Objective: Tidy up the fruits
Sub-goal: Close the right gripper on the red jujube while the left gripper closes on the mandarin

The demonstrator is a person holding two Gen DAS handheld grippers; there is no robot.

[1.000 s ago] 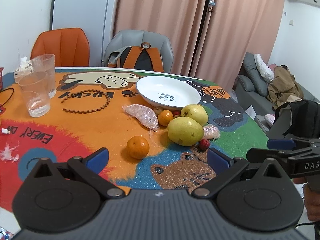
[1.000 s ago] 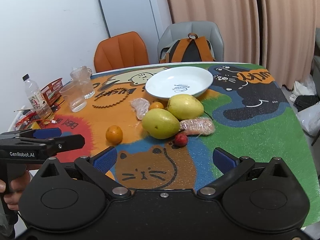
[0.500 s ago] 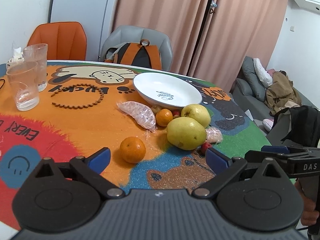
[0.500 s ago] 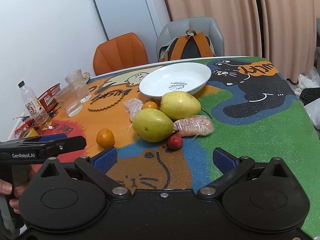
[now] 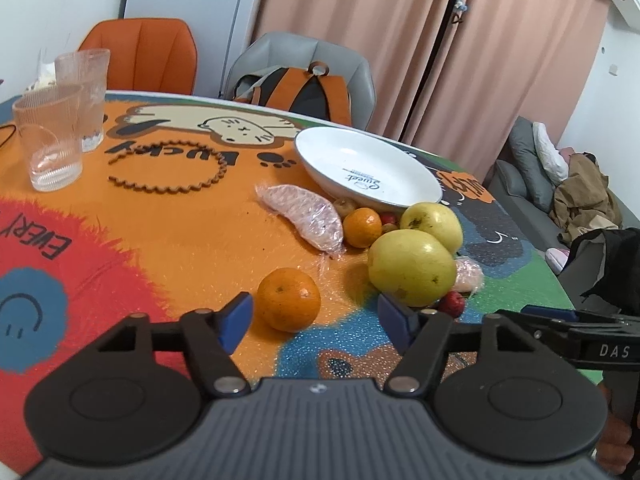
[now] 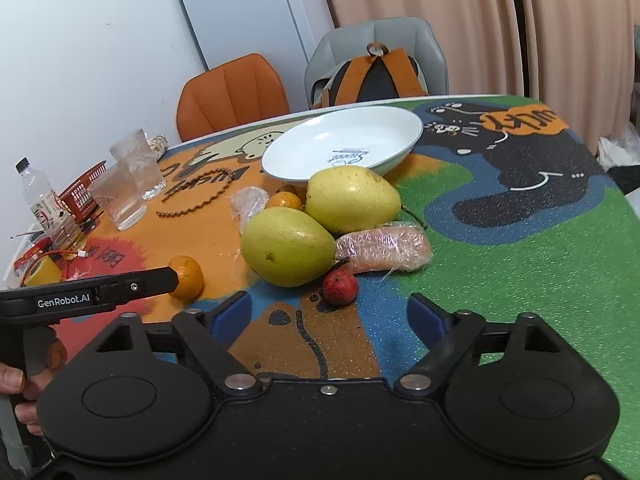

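Note:
A white plate (image 5: 368, 168) (image 6: 344, 144) sits at the back of the colourful mat. In front of it lie two yellow-green pears (image 5: 412, 266) (image 6: 288, 250), a second pear (image 6: 352, 200), a small orange (image 5: 362, 227), a lone orange (image 5: 289, 299) (image 6: 187, 278), a small red fruit (image 6: 340, 286) and two plastic-wrapped pieces (image 5: 306, 216) (image 6: 384, 250). My left gripper (image 5: 316, 320) is just short of the lone orange, jaws closing, nothing between the pads. My right gripper (image 6: 332, 318) hovers before the red fruit, jaws closing, also empty.
Two clear glasses (image 5: 52, 142) and a brown bead ring (image 5: 168, 170) lie on the left of the mat. A bottle (image 6: 40, 204) and red basket (image 6: 82, 194) stand at the far left edge. Chairs and an orange backpack (image 5: 300, 92) are behind the table.
Both grippers have come forward and lower towards the fruit, and both pairs of jaws have narrowed. The fruit has not moved.

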